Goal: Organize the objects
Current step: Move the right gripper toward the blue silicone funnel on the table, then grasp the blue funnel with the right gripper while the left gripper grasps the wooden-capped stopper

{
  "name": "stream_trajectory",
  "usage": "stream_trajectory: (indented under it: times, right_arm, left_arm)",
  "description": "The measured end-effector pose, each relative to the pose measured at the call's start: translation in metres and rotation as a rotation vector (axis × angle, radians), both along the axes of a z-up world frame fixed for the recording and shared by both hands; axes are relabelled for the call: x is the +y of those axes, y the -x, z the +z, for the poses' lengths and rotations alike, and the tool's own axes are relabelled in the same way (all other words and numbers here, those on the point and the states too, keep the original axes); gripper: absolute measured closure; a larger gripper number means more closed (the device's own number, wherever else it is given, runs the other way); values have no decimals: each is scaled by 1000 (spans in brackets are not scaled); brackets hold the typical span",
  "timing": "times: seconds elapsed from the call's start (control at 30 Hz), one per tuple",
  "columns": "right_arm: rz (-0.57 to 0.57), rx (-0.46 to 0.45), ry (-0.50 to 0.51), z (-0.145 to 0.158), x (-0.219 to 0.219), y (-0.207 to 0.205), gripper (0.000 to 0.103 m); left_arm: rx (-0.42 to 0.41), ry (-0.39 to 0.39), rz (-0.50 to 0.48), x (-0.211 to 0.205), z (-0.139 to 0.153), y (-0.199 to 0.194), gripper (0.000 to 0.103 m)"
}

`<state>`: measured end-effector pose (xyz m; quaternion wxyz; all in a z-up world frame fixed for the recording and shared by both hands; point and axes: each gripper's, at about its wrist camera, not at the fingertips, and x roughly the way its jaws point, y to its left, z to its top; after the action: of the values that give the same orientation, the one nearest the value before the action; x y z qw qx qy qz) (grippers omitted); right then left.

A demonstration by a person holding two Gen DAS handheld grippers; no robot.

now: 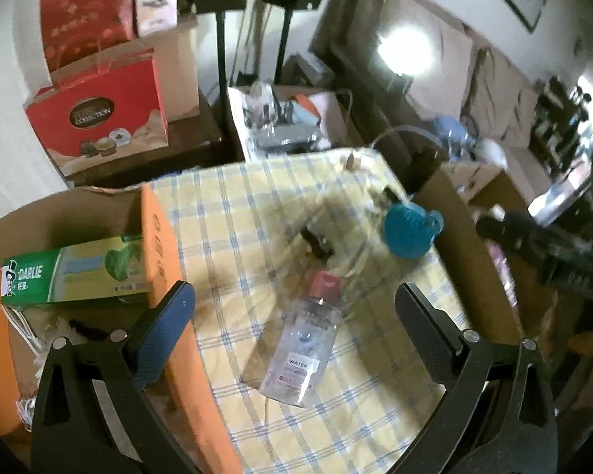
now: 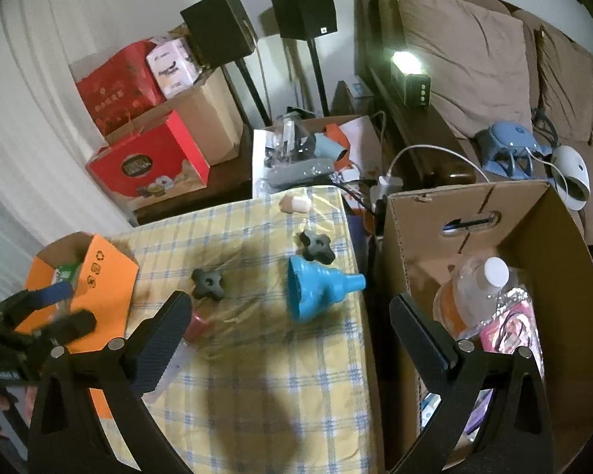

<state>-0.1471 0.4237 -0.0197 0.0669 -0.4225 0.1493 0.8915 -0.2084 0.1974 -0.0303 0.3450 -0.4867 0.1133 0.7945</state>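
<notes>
Lying on the cloth (image 2: 257, 375): one bottle (image 1: 302, 349), one funnel (image 2: 316, 290) at 1 o'clock, two knobs (image 2: 207, 284); both grippers (image 1: 294, 308) (image 2: 290, 316) released.

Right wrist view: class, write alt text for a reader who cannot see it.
An open right claw hovers over a yellow checked tablecloth holding a blue funnel, two black star-shaped knobs and a clear bottle with a red cap. An orange box sits at the left edge, a tall cardboard box of items at the right.

Left gripper (image 1: 294, 296) and right gripper (image 2: 290, 308) hover, fingers spread wide, empty.
</notes>
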Motion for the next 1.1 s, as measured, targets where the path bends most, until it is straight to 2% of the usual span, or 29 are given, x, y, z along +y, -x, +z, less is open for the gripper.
stream_trajectory:
  times: [0.23,0.53,0.67,0.77,0.97,1.1]
  right_arm:
    - [5,-16,-7,-1,13,29,4]
    - [28,-61,-23,-10,20,78,8]
    - [31,-82,-29,-17,23,91,12]
    - [41,-94,-6,-24,23,88,13]
    - [45,-128,-24,-38,23,85,14]
    - [30,-124,-4,-37,31,88,22]
  left_arm:
    - [-31,71,-54,13,-25,-5,4]
    - [-11,213,-138,33,-52,-14,4]
    - [-16,186,-129,35,-49,-15,4]
    - [-25,161,-133,39,-46,-13,4]
    - [-47,130,-97,50,-37,5,4]
    - [-67,107,-82,58,-24,18,4]
